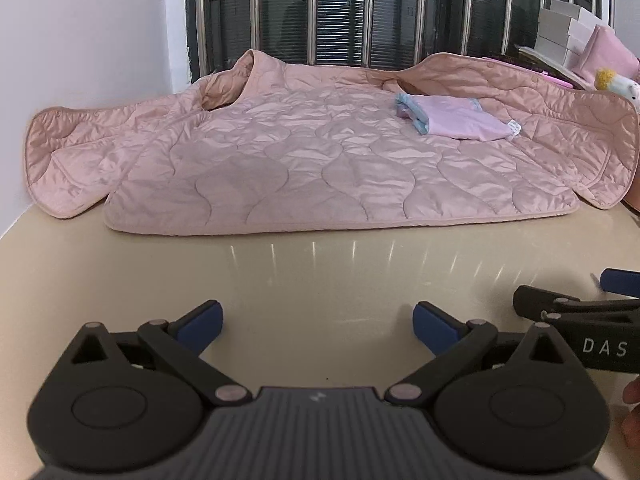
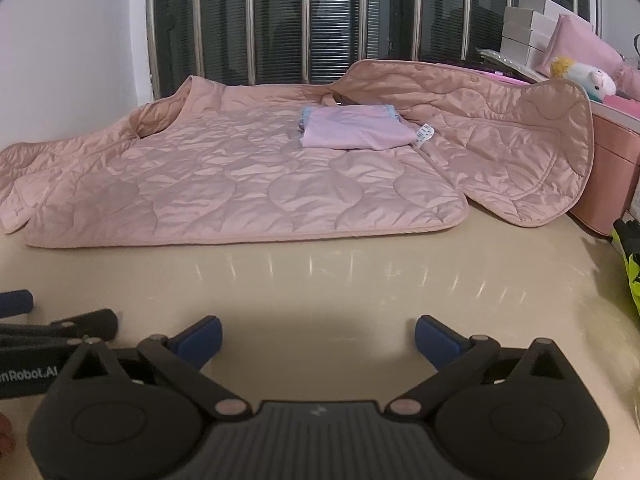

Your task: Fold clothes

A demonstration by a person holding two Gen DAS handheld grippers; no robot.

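A pink quilted jacket [image 1: 304, 160] [image 2: 224, 176] lies spread flat across the far half of a beige table [image 1: 320, 276] [image 2: 320, 280], its front panels flopped out to both sides. On it rests a small folded lilac garment with blue trim [image 1: 456, 118] [image 2: 352, 132]. My left gripper [image 1: 318, 322] hovers over bare table short of the jacket's hem, jaws wide apart, nothing between its blue pads. My right gripper [image 2: 318, 334] stands beside it, also open and empty. Each gripper's edge shows in the other's view.
A barred window with blinds [image 1: 360, 8] backs the table. At the right stand white boxes [image 2: 528, 32], a pink pouch [image 2: 580, 48], a plush toy [image 2: 588, 78] and a pink box [image 2: 612, 168]. A white wall [image 1: 80, 32] is at left. A neon-yellow item [image 2: 632, 264] is at right.
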